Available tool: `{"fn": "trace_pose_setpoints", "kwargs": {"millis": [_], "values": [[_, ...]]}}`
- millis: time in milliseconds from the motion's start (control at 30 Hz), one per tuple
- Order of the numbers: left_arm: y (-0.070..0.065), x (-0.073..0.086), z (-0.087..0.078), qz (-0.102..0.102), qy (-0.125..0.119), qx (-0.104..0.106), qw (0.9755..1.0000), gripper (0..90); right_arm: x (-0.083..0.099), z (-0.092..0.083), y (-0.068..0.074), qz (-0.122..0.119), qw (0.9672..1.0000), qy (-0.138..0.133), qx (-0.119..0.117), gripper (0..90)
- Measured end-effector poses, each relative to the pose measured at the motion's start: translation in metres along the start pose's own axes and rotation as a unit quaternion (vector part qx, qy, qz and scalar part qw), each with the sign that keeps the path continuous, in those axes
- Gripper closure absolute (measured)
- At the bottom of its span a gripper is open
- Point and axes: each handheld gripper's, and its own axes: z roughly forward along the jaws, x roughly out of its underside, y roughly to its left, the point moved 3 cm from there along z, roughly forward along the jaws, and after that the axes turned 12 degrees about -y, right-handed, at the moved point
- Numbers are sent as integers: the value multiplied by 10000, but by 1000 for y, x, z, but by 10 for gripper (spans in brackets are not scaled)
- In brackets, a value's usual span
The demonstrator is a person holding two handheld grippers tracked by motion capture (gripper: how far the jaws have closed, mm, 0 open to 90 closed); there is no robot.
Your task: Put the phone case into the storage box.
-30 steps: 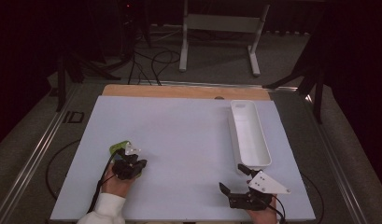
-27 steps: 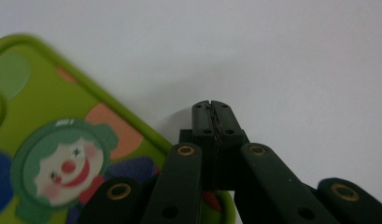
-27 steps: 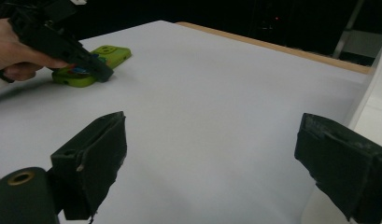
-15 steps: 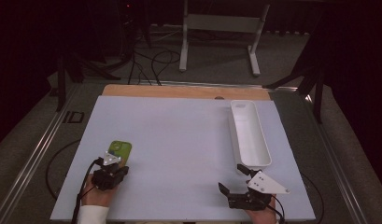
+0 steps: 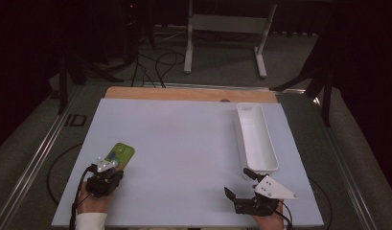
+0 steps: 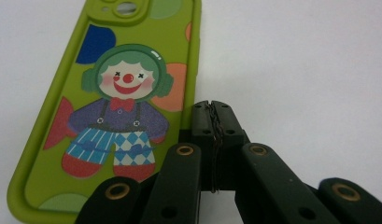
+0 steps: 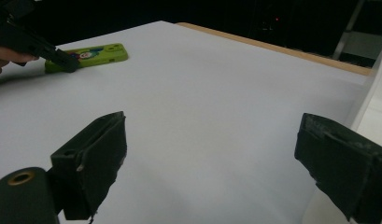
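Note:
A green phone case (image 5: 119, 154) printed with a clown lies flat on the white table near its front left. In the left gripper view the phone case (image 6: 109, 107) stretches away at the left, and my left gripper (image 6: 212, 109) has its jaws pressed together, tips right beside the case's right edge with nothing between them. From above, the left gripper (image 5: 109, 165) sits at the case's near end. My right gripper (image 5: 237, 182) rests near the front right edge with its jaws wide open and nothing between them. In the right gripper view (image 7: 216, 158) the phone case (image 7: 88, 55) lies far off.
A long white tray (image 5: 255, 139) stands along the table's right side, just beyond the right gripper, with nothing in it. A wooden strip (image 5: 184, 93) runs along the far edge. Cables and a metal stand are on the floor behind.
My left hand has slid left and slightly toward the front edge, leaving more of the phone case uncovered. The case has hardly shifted. The right gripper has stayed in place.

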Motion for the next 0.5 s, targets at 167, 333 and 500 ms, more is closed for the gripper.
{"fn": "trace_pose_setpoints", "kwargs": {"millis": [167,333,500], "values": [[0,0,0,-11,-6,-110,9999,887,0,0,-1,-22,10000,18,-2,93],[-4,-3,-1,57,-238,170,9996,842,0,1,-3,-21,10000,24,-2,92],[-11,-9,-6,204,-695,580,9957,770,0,2,-3,-37,10000,22,-37,92]]}}
